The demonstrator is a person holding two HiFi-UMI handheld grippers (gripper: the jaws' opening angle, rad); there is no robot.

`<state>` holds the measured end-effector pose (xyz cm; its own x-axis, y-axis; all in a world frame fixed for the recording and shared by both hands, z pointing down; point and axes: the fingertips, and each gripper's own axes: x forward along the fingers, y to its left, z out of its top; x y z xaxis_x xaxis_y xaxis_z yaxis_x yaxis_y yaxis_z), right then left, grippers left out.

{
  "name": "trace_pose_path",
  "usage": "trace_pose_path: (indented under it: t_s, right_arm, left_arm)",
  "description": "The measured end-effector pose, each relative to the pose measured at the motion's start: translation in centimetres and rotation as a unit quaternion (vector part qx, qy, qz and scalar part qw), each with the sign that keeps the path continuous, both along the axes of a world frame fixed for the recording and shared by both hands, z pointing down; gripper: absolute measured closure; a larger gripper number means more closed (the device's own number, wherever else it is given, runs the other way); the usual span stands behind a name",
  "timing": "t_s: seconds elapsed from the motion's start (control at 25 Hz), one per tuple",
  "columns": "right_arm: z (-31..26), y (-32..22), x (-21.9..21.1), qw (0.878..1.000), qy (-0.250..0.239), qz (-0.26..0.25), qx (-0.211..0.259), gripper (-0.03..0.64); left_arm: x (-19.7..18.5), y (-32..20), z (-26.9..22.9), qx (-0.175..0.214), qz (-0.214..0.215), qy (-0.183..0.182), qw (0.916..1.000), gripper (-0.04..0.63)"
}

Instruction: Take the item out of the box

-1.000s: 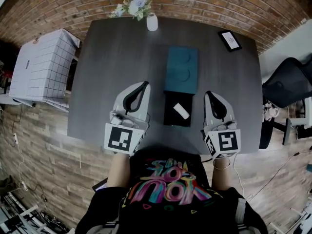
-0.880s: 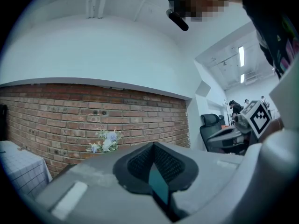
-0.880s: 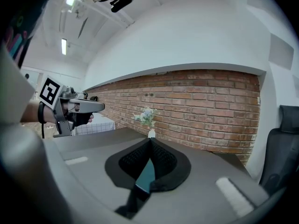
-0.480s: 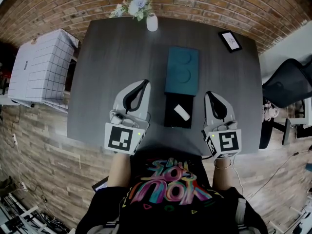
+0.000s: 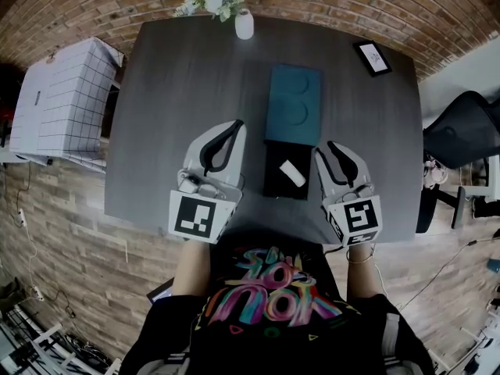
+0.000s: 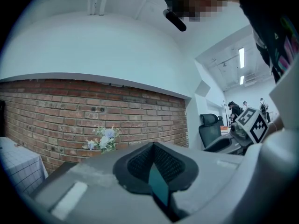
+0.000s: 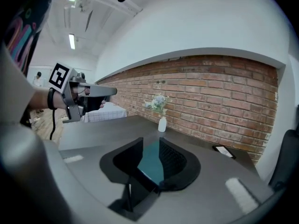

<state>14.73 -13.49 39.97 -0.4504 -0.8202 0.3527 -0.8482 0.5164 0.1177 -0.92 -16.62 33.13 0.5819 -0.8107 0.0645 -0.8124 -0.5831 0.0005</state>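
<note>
An open black box (image 5: 283, 174) lies on the dark table (image 5: 180, 92) near its front edge, with a small white item (image 5: 291, 173) inside it. Its teal lid (image 5: 294, 105) lies just beyond the box and touches it. My left gripper (image 5: 235, 125) rests left of the box, shut with nothing in it. My right gripper (image 5: 327, 148) sits close against the box's right side. Its jaws are opening and hold nothing. In the right gripper view the teal lid (image 7: 152, 160) shows through the gap of that gripper (image 7: 150, 143). The left gripper (image 6: 153, 146) shows only a thin slit.
A white vase (image 5: 244, 28) with flowers stands at the table's far edge. A small framed card (image 5: 373, 58) lies at the far right corner. A white gridded box (image 5: 62, 100) stands left of the table, and an office chair (image 5: 462, 135) stands to its right.
My right gripper has shifted left toward the box and its jaws have parted. The left gripper has barely moved. The box, item and lid lie as before.
</note>
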Motion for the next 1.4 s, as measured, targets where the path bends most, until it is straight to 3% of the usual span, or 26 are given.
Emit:
trace_pose_path:
  t_s: [0.36, 0.76, 1.4]
  right_arm:
    - [5.5, 0.9, -1.4, 0.997, 0.032, -0.044, -0.062, 0.461]
    - [10.5, 2.1, -3.6, 0.985, 0.072, -0.099, -0.126, 0.416]
    - [18.3, 3.7, -5.2, 0.949, 0.174, -0.168, -0.204, 0.365]
  left_arm:
    - [-0.1, -0.1, 0.9, -0.007, -0.002, 0.001, 1.0, 0.598]
    - [-0.3, -0.1, 1.4, -0.009, -0.004, 0.0, 1.0, 0.598]
    - [-0.5, -0.2, 2.1, -0.014, -0.001, 0.001, 0.9999, 0.598]
